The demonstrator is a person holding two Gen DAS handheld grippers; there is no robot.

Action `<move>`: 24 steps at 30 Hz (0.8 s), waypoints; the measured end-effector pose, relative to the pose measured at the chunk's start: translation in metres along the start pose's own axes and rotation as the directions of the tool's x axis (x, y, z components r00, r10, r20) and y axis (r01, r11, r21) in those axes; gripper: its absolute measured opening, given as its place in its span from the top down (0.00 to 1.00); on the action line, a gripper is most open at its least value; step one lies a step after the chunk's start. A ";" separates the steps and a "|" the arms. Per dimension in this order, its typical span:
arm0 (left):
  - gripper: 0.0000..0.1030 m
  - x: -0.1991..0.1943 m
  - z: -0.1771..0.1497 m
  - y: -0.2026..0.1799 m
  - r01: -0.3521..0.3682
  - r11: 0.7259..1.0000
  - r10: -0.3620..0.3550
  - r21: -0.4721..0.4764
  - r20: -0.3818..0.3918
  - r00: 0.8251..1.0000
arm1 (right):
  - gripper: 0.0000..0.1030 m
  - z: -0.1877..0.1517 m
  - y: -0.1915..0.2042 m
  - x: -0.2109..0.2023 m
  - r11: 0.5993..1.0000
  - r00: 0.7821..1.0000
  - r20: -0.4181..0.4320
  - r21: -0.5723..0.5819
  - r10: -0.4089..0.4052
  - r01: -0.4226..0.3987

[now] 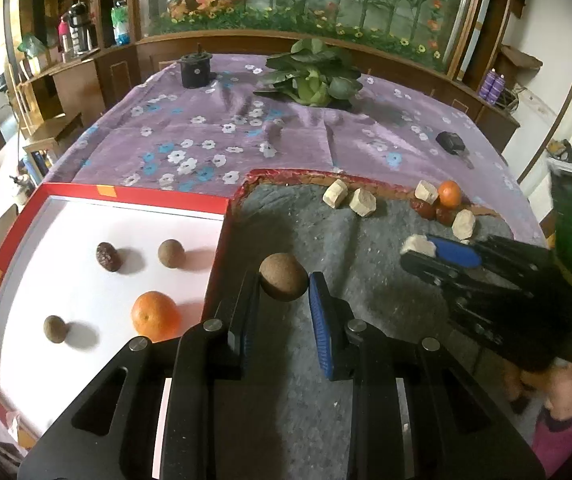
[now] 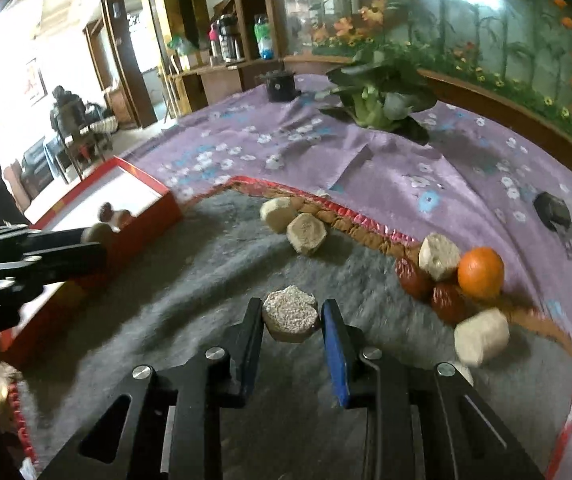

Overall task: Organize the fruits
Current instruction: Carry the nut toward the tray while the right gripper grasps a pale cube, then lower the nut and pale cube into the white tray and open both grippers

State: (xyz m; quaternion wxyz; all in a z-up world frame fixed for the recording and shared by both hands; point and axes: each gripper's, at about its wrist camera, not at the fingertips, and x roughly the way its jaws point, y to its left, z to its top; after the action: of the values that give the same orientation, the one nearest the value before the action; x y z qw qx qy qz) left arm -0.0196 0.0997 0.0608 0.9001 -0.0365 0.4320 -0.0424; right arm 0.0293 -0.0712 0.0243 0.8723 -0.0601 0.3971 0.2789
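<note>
Desk (image 1: 286, 128) under purple flowered cloth, grey felt mat (image 1: 366, 248) near side, red box (image 1: 133, 196) with white floor at left. Left tool (image 1: 283, 284) clenched on a brown round fruit (image 1: 283, 282), held above the mat just right of the box wall. Inside the box: orange (image 1: 154, 315), dark wrinkled date (image 1: 108, 256), two more brown round fruits (image 1: 171, 253) (image 1: 54, 329), all apart from each other. Right tool (image 2: 292, 314) grasping a pale hexagonal block (image 2: 290, 314), both pads against its sides; in the left view it reaches in from the right over the mat. Far edge of mat: two pale blocks (image 2: 294, 222) side by side, touching. Further right a cluster: small orange (image 2: 480, 272), red dates (image 2: 430, 288), another pale block (image 2: 439, 256) leaning on them, one more block (image 2: 482, 336) nearer, just beside the dates. Leafy green vegetable (image 1: 312, 74) far centre of desk, black pot (image 1: 195, 68) far left, small black object (image 1: 450, 142) on cloth at right. Two people in the background at left, right view.
</note>
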 end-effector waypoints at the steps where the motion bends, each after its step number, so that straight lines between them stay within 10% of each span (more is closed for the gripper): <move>1: 0.76 -0.002 -0.001 0.000 -0.006 1.000 0.006 -0.001 0.006 1.000 | 0.72 -0.003 0.004 -0.007 1.000 1.000 0.012 0.004 0.006 -0.006; 24: 0.76 -0.063 -0.044 0.089 -0.176 0.973 0.186 -0.149 0.054 0.981 | 0.72 0.008 0.134 -0.034 0.968 0.972 0.056 -0.123 0.226 -0.218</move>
State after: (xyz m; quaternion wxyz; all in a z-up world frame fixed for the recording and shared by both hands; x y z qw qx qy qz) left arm -0.0892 0.1940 0.0731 0.9095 -0.0629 0.4046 0.0722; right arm -0.0547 0.0290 0.0701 0.8439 -0.0561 0.3538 0.3994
